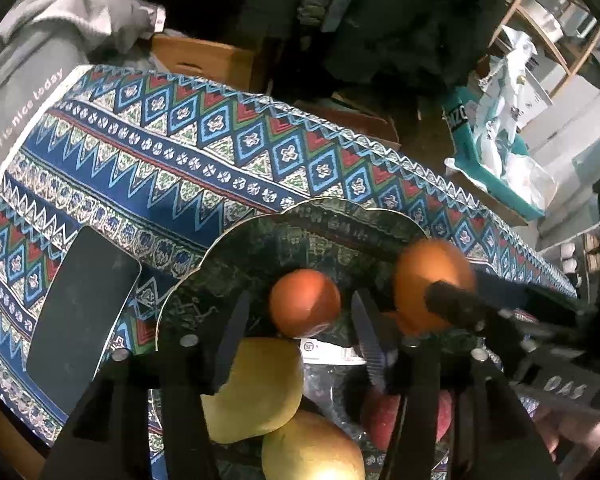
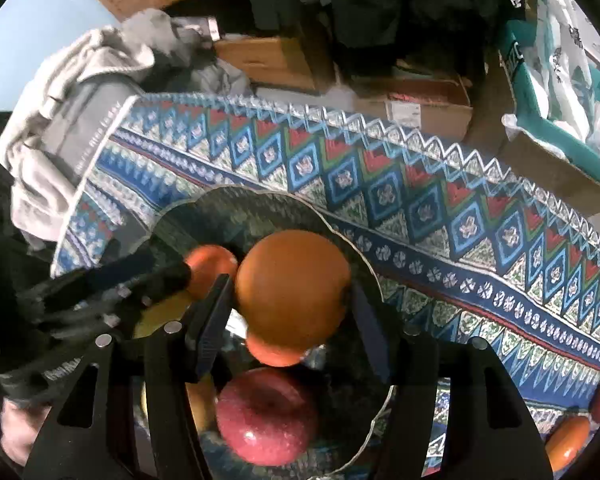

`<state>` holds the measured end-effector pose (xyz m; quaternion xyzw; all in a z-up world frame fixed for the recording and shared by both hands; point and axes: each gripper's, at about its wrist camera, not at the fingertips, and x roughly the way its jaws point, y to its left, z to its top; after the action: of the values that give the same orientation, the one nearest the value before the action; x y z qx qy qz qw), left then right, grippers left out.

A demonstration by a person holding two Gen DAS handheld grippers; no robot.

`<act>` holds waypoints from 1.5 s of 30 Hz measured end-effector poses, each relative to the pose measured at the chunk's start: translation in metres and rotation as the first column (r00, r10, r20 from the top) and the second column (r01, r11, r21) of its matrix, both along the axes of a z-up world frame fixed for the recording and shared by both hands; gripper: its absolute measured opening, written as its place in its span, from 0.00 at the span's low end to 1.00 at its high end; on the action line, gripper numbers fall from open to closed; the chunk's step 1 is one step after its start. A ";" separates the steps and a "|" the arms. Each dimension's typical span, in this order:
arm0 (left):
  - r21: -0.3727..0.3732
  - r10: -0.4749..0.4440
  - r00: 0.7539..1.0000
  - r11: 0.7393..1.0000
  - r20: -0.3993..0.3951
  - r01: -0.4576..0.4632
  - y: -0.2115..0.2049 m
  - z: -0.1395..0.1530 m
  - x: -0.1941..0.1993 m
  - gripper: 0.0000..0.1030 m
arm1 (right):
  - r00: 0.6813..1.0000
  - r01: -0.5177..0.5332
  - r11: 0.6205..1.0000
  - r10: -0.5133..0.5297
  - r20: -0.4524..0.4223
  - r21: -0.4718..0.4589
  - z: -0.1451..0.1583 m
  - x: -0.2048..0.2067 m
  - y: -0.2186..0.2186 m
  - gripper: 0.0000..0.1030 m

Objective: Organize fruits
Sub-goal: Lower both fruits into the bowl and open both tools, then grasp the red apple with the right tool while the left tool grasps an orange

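The large orange (image 2: 292, 286) sits in the centre of the right wrist view, directly between the two fingers of your right tool (image 2: 290, 320), above the dark scalloped plate (image 2: 352, 256). The left pad appears to touch its left flank; the right pad stands at its right edge, and whether it presses cannot be told. Treat the fruit as bracketed but not confirmed as gripped. It rests against a smaller orange (image 2: 274, 350) below it, with a red apple (image 2: 266, 416) lower in the frame.

In the left wrist view, the left tool (image 1: 296, 320) stands narrowly parted around a small orange (image 1: 304, 302) at frame centre; a gap shows on both sides, so nothing is held there. Two yellow pears (image 1: 260, 392) lie at the lower centre, partly under the left finger.

Both tools point steeply down over the same plate on the patterned counter (image 1: 180, 160). The right tool is the nearer to the large orange; the fruit is round, so no axis governs your approach. Note that the tools crowd each other: the right tool's finger shows at the right of the left view, against the large orange (image 1: 432, 276).
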<state>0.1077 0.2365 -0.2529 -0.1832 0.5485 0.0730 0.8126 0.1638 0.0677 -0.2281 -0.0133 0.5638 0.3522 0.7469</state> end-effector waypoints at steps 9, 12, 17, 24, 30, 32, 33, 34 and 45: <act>0.009 -0.016 1.000 1.000 -0.001 0.016 -0.012 0.013 -0.005 0.57 | 0.998 -0.001 0.999 -0.002 0.058 0.040 0.034 -0.006 -0.007 0.61; 0.020 -0.030 0.999 0.999 0.013 0.030 -0.020 0.022 -0.007 0.64 | 0.996 0.009 0.999 -0.012 0.086 0.033 0.045 -0.009 -0.015 0.61; 0.041 -0.072 0.996 0.997 0.045 0.070 -0.037 0.039 -0.012 0.65 | 0.987 0.005 1.000 -0.001 0.163 -0.026 0.061 -0.019 -0.032 0.61; 0.059 -0.139 0.987 0.989 0.084 0.134 -0.064 0.063 -0.017 0.65 | 0.980 0.015 0.996 0.003 0.197 -0.091 0.066 -0.033 -0.071 0.61; 0.063 -0.196 0.976 0.980 0.098 0.190 -0.093 0.076 -0.018 0.66 | 0.976 0.053 0.990 -0.025 0.218 -0.127 0.069 -0.041 -0.114 0.63; 0.066 -0.218 0.971 0.975 0.100 0.212 -0.104 0.081 -0.018 0.66 | 0.975 0.066 0.990 -0.038 0.218 -0.126 0.071 -0.044 -0.128 0.63; 0.067 -0.233 0.967 0.972 0.103 0.227 -0.111 0.083 -0.018 0.68 | 0.975 0.071 0.990 -0.043 0.218 -0.122 0.072 -0.045 -0.134 0.63; 0.070 -0.244 0.964 0.969 0.107 0.237 -0.116 0.085 -0.019 0.70 | 0.974 0.079 0.990 -0.052 0.220 -0.117 0.073 -0.048 -0.142 0.64; 0.136 -0.398 0.912 0.913 0.102 0.384 -0.190 0.102 -0.025 0.74 | 0.964 0.153 0.983 -0.124 0.237 -0.106 0.077 -0.063 -0.210 0.71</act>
<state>0.0826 0.0461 -0.1513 -0.0278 0.5161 -0.0722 0.8530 0.1007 -0.1426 -0.1508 -0.0603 0.4939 0.2597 0.8276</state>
